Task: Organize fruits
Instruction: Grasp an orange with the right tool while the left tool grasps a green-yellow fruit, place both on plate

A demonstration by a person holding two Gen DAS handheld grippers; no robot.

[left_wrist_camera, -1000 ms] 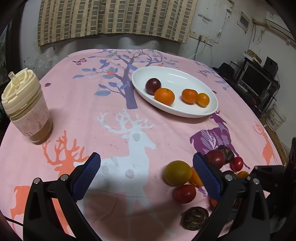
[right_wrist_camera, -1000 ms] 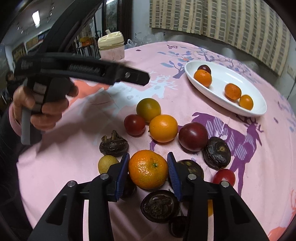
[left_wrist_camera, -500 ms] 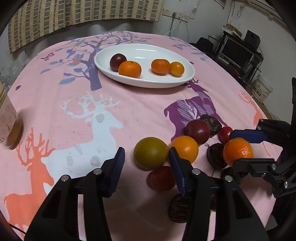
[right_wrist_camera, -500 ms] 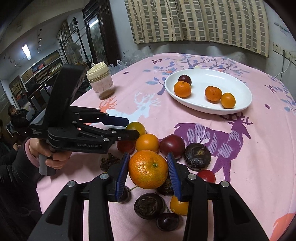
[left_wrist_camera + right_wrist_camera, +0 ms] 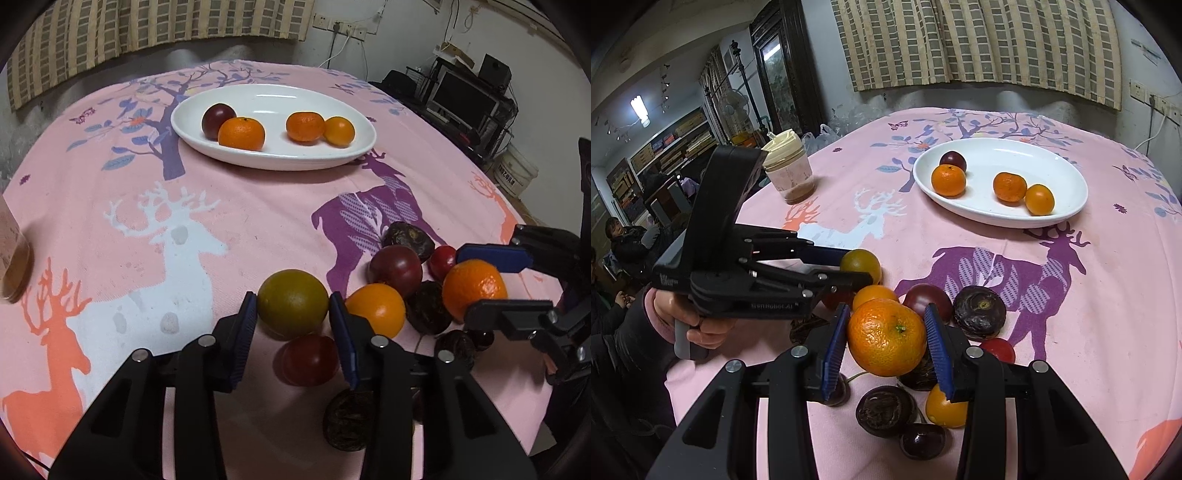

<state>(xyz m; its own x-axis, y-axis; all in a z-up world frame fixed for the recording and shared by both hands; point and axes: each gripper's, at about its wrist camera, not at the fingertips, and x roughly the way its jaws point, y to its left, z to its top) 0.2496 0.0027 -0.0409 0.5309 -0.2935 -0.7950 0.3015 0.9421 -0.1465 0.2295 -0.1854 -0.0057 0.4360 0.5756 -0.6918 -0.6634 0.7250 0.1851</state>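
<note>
Bare worktop (image 5: 258, 221) lies open between the fruit cluster (image 5: 399, 291) and the white plate (image 5: 365, 144); a lidded jar (image 5: 788, 173) stands well off left.

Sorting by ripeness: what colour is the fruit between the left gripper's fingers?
Olive green fruit, tinged yellow-brown; clearest in the left wrist view.

The left gripper (image 5: 291, 325) is held low, its blue pads closed against a green-orange fruit (image 5: 293, 302). The right gripper (image 5: 886, 341) is held raised, an orange mandarin (image 5: 886, 336) clamped between its pads.
</note>
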